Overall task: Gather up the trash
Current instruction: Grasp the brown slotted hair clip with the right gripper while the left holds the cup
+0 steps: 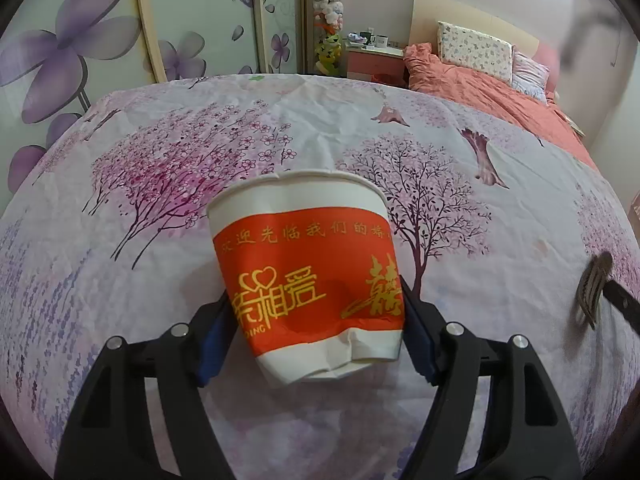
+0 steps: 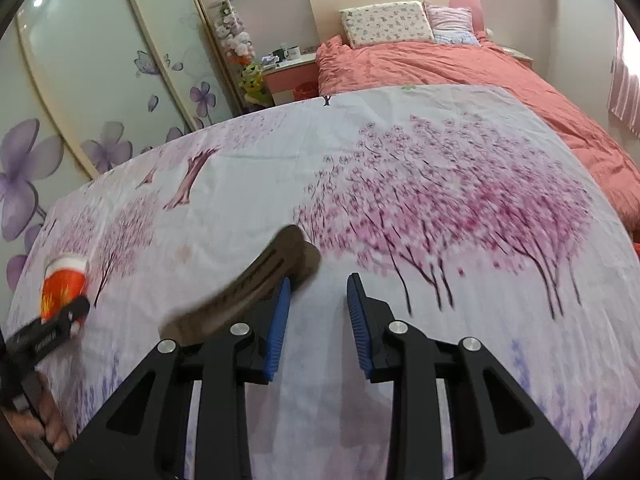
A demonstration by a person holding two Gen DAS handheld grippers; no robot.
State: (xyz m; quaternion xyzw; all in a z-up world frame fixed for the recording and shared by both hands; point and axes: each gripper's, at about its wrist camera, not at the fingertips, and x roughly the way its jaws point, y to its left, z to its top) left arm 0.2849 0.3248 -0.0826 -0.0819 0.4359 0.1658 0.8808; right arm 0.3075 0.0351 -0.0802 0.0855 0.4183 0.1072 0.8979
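Left wrist view: the left gripper [image 1: 318,320] clamps a dented paper cup [image 1: 306,276], white with a red band and gold print, over the creased blossom-print cloth [image 1: 168,168] near its front edge. Right wrist view alone shows the right gripper [image 2: 316,312], its ribbed blue pads parted around nothing, and a blurred, curved brown strip [image 2: 256,280] just beside its left finger [image 2: 279,330].

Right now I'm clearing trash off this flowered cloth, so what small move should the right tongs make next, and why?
Probably shift the right tongs sideways toward the blurred brown curved piece. It lies outside their left finger, with nothing between the blue pads, and the left tongs already grip the paper cup.
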